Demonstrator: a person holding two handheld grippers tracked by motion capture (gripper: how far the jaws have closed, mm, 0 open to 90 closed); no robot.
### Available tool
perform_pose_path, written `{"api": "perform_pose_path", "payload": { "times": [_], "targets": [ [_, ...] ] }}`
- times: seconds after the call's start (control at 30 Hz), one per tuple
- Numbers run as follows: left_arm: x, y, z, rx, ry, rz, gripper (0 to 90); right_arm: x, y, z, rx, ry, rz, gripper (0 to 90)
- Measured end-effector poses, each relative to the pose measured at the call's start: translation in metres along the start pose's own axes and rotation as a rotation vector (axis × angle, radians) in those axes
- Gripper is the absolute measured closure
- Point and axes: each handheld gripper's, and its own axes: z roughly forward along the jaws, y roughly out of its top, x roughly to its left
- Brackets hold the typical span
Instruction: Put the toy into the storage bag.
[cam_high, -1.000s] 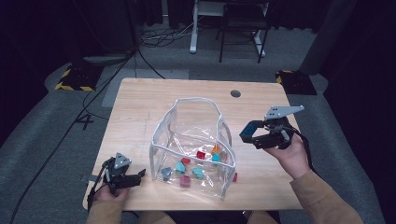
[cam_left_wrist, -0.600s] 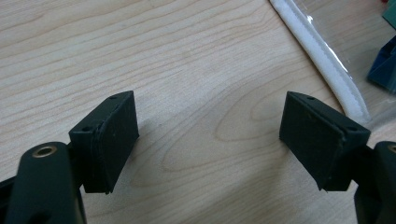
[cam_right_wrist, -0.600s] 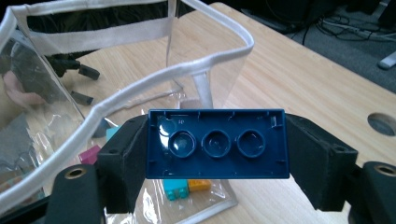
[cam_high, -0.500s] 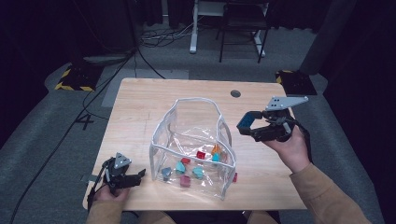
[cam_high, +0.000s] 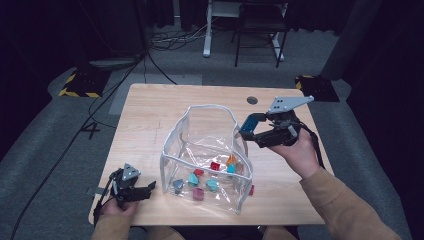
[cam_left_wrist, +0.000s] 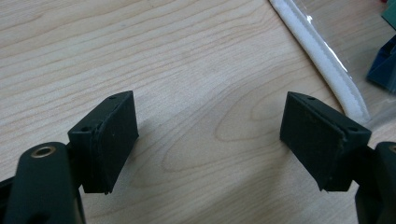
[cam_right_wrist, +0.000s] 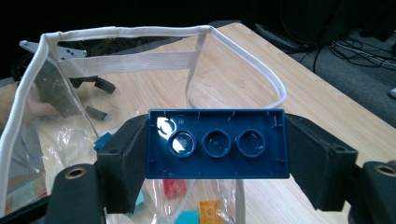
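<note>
A clear plastic bag (cam_high: 207, 150) with white trim stands open in the middle of the wooden table (cam_high: 150, 115). Several small bricks lie inside it, among them red (cam_high: 215, 166), teal (cam_high: 192, 179) and orange (cam_high: 231, 160). My right gripper (cam_high: 253, 131) hovers just beside the bag's right rim, shut on a dark blue brick (cam_high: 247, 124). In the right gripper view that blue brick (cam_right_wrist: 217, 158) shows its hollow underside between the jaws of my right gripper (cam_right_wrist: 217, 144), above the bag's rim (cam_right_wrist: 140, 31). My left gripper (cam_high: 148, 190) rests open at the table's front left; my left gripper (cam_left_wrist: 210, 135) holds nothing.
The bag's white trim (cam_left_wrist: 327, 56) runs just right of my left jaws. A small red piece (cam_high: 251, 190) lies on the table by the bag's right front corner. A round cable hole (cam_high: 252, 100) sits at the table's far side. Chair legs and cables are on the floor behind.
My right gripper has carried the blue brick left and slightly away from me, up to the bag's right rim. The left gripper has stayed where it was.
</note>
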Motion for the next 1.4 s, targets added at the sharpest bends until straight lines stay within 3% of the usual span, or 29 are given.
{"api": "perform_pose_path", "payload": {
  "times": [0.33, 0.6, 0.73, 0.8, 1.0, 1.17, 1.4],
  "targets": [
    [0.000, 0.000, 0.000, -0.001, 0.001, 0.003, 19.3, 0.007, 0.023, 0.020, -0.012, 0.044, -0.023, 27.2],
    [0.000, 0.000, 0.000, 0.001, 0.001, 0.001, 19.2, 0.013, 0.037, 0.043, 0.026, 0.073, -0.036, 27.2],
    [0.000, 0.000, 0.000, 0.000, 0.001, 0.001, 19.3, 0.017, 0.043, 0.054, 0.020, 0.089, -0.051, 27.2],
    [0.000, 0.000, 0.000, 0.000, 0.001, 0.001, 19.3, 0.018, 0.046, 0.060, 0.058, 0.082, -0.044, 27.2],
    [0.000, 0.000, 0.000, 0.000, 0.001, 0.001, 19.3, 0.022, 0.049, 0.076, 0.095, 0.083, -0.050, 27.2],
    [0.000, 0.000, 0.000, 0.000, 0.001, 0.001, 19.3, 0.024, 0.047, 0.096, 0.170, 0.090, -0.041, 27.2],
    [0.000, 0.000, 0.000, 0.001, 0.001, 0.001, 19.2, 0.029, 0.046, 0.109, 0.258, 0.100, -0.055, 27.2]
  ]
}}
